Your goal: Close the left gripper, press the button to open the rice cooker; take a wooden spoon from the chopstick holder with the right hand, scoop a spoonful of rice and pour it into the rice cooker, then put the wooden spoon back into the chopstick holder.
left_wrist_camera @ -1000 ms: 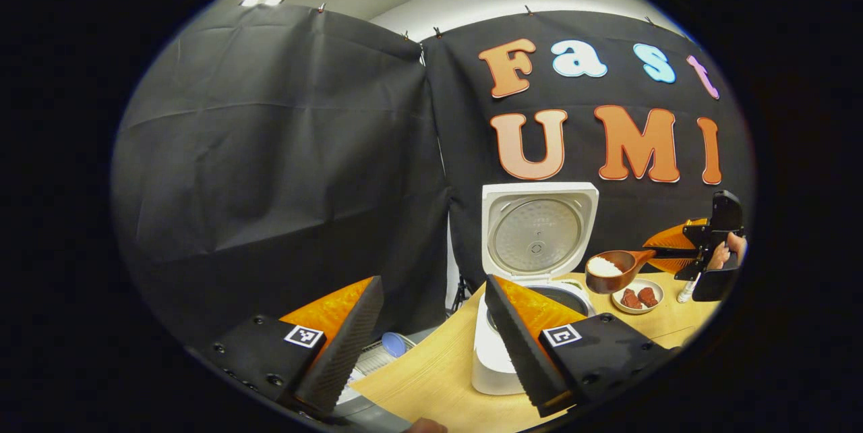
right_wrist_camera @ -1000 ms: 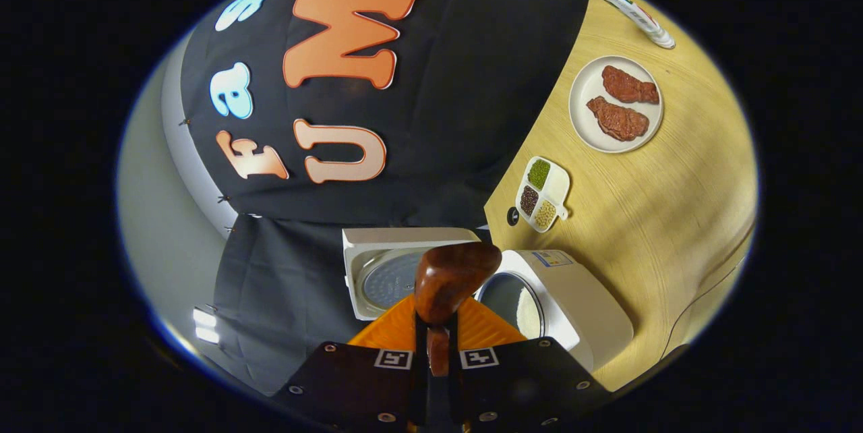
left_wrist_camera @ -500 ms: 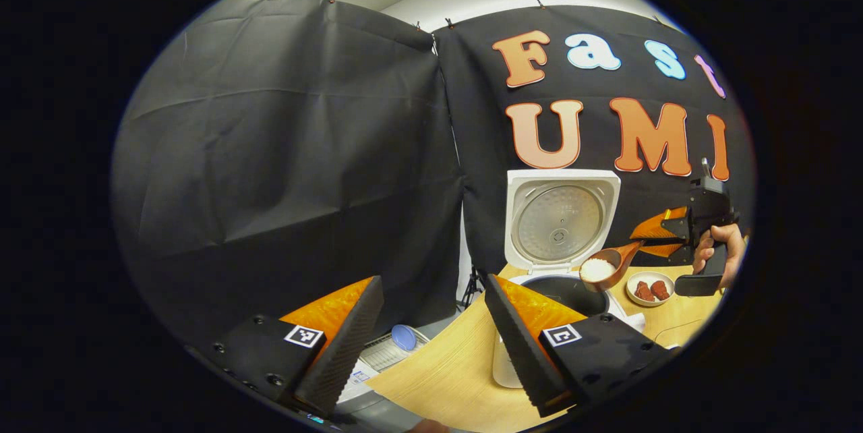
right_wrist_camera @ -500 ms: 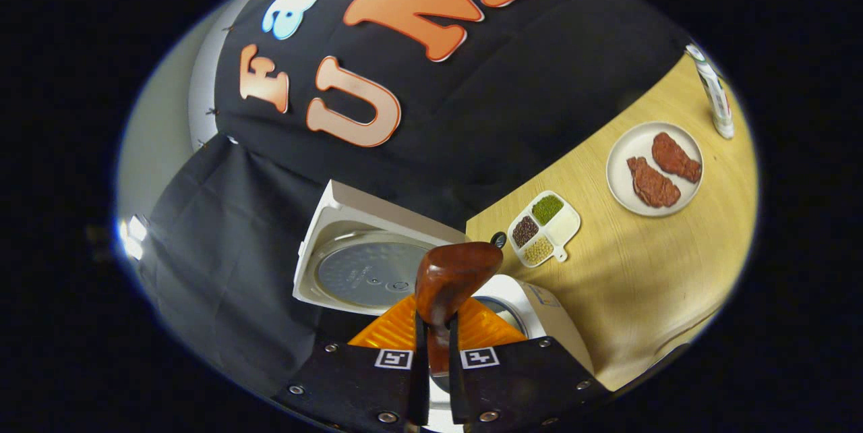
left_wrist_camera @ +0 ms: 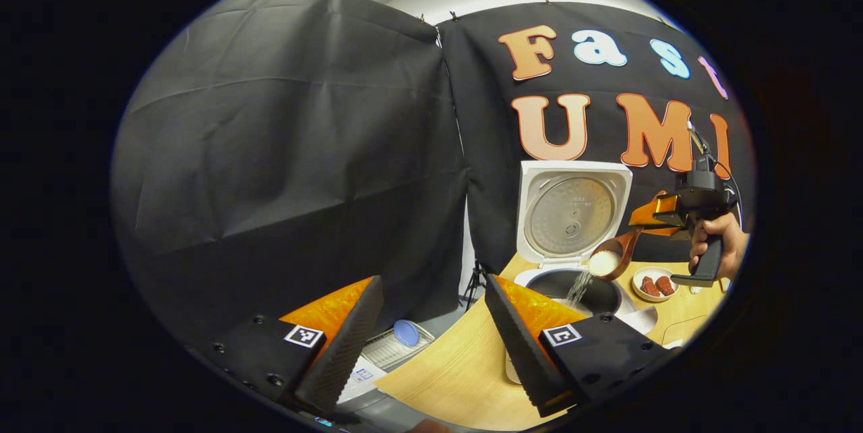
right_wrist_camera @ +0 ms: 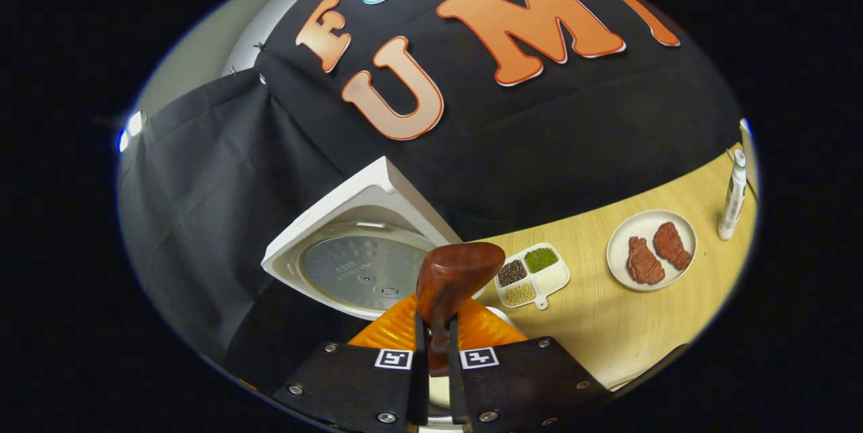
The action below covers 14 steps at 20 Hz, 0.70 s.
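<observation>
Half the rice cooker (left_wrist_camera: 573, 217) hides behind the left hand-held gripper (left_wrist_camera: 431, 335).

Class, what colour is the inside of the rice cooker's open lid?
Silvery metal disc inside a white frame: the rice cooker's lid, clearest in the left gripper view.

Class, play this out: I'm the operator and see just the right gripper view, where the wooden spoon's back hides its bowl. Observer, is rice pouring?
Observer: Yes. In the left gripper view, rice streams from the tilted wooden spoon into the pot of the rice cooker.
Operator: Is the spoon emptied?
Observer: No, a white heap sits in its bowl.
Operator: And the left gripper?
Observer: The left gripper is open, holding nothing, back from the cooker.
</observation>
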### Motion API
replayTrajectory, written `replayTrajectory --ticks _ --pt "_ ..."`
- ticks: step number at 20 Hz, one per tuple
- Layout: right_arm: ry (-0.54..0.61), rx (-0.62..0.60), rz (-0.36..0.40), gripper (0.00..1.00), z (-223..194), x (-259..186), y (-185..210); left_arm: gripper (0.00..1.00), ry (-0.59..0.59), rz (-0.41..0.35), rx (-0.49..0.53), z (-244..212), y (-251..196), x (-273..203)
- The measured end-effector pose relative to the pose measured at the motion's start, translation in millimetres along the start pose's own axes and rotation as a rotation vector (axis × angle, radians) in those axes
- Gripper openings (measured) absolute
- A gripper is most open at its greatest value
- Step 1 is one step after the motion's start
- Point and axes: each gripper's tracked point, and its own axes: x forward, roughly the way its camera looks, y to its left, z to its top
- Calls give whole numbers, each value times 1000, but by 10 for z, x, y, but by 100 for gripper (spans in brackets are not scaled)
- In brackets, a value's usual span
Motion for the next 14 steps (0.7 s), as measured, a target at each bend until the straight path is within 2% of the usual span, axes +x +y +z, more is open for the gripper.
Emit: replayTrajectory --ticks 3,11,14 --pt "-20 -127 -2 11 4 8 125 100 5 -4 -1 -12 9 51" --pt "-81 -335 19 12 41 21 403 100 15 -21 2 -55 20 105" --pt "-108 -456 44 11 59 -30 550 100 21 -23 -3 -54 0 129"
